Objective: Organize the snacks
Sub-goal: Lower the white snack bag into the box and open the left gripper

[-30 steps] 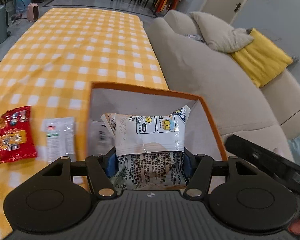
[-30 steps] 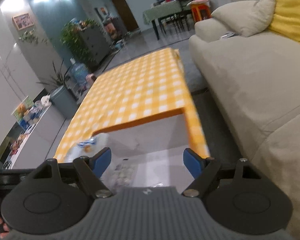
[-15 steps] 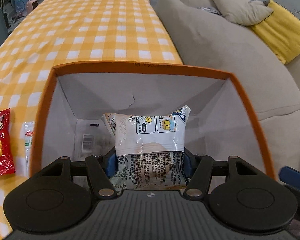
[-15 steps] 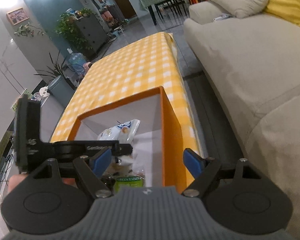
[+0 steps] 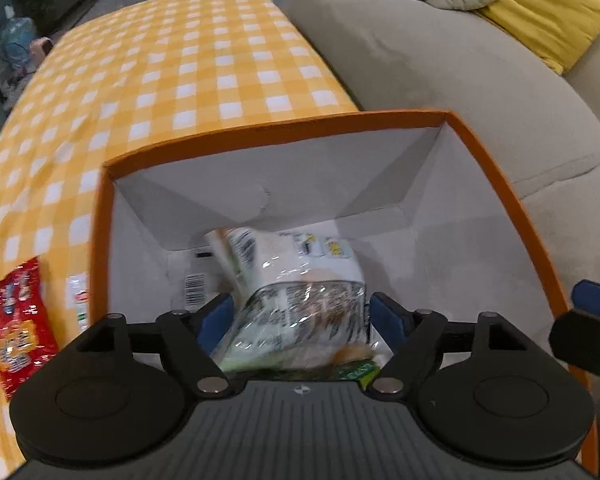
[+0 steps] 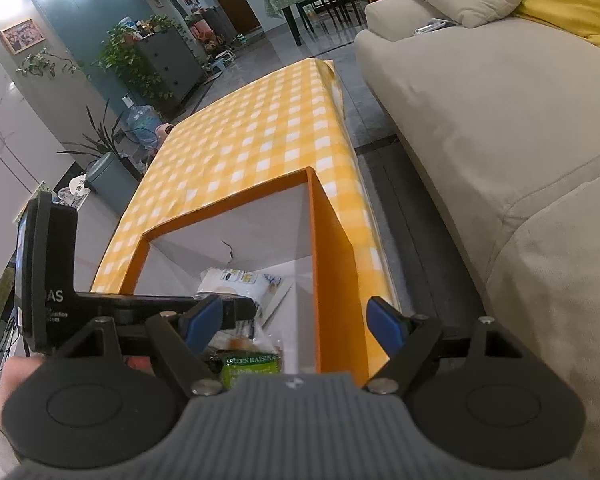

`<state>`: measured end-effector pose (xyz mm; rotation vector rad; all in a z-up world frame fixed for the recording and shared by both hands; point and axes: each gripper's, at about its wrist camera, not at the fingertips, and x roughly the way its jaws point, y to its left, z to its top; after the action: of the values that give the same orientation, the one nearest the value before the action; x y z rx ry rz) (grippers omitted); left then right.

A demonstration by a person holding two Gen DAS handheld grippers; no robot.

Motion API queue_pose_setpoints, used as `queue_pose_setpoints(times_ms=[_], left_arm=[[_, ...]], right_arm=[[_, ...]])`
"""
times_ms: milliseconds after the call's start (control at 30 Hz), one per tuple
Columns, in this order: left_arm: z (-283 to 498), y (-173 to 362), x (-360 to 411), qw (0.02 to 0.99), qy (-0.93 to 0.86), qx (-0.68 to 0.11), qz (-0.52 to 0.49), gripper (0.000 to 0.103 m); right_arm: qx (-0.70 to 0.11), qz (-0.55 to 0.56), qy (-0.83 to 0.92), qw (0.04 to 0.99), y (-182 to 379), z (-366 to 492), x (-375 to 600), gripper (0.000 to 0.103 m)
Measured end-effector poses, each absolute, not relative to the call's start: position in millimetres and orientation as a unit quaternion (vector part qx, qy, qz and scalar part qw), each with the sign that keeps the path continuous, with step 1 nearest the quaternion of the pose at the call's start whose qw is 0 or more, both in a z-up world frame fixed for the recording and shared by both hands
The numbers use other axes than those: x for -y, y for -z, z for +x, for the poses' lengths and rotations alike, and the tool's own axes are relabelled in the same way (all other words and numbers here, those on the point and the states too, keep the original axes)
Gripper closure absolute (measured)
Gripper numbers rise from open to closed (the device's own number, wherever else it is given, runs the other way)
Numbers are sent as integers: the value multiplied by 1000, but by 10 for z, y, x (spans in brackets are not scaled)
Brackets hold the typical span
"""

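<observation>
While the white and clear plastic snack bag (image 5: 296, 280) tips blurred between the blue pads of the left gripper (image 5: 298, 316), it sits low inside the orange-rimmed cardboard box with white inner walls (image 5: 512, 208), and the jaws have just been opening, so the pads now stand clear of its sides rather than pinching it. By my reading this packet is as good as delivered: it lies over a green raisin packet (image 6: 252, 364) already in the box, which suggests at least two snacks are stowed. Still outside, on the yellow and white checked tablecloth (image 5: 204, 68), lie a red foil snack packet (image 5: 18, 328) and a small clear sachet with a red and green label (image 5: 80, 300), just beside the box's left wall, so the sorting looks perhaps halfway done. The right gripper (image 6: 296, 322) hovers over the box's near corner with its jaws wide apart and nothing between them. Compared with a second ago, the left gripper has sunk deeper into the box and rolled somewhat, the bag is no longer upright and sharply clamped but leaning and loose, and the box fills far more of the view
</observation>
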<state>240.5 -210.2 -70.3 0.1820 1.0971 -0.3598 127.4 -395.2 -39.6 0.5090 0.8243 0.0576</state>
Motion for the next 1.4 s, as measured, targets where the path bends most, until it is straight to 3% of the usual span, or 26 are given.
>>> queue_pose_setpoints(times_ms=[267,333,400,467,567,867,1133,1200,1333,1400], left_arm=[[2275,288,2068,837,215,-498,75,16],[2374,257,2094,846,206,-488,58,30],[2501,309,2108,847,183,-498,37,71],[2627,434,2137,830,197,-521,27,94],[2755,672,2122,798,189,-572,1,101],[2805,1045,1963,781,164,-596,-93,99],[2790,1007,2002,790,169,-585,-77,98],[2757,948,2001,796,175,-575,-72,84],[2636,786,1936,812,166,-558,-50,71],[2581,697,1878,816,154,-555,-47,54]], right_arm=[[-394,246,-15,885,379,1262,3985,26],[-396,244,-13,885,382,1258,3975,26],[-395,244,-10,885,381,1263,3971,27],[-386,246,1,889,365,1256,3980,28],[-363,255,15,896,315,1225,4021,30],[-356,264,16,896,303,1206,4073,30],[-362,259,10,895,309,1269,4018,30],[-362,258,9,896,307,1269,4021,30],[-360,253,5,898,278,1256,4016,30],[-356,251,6,900,259,1244,4005,30]])
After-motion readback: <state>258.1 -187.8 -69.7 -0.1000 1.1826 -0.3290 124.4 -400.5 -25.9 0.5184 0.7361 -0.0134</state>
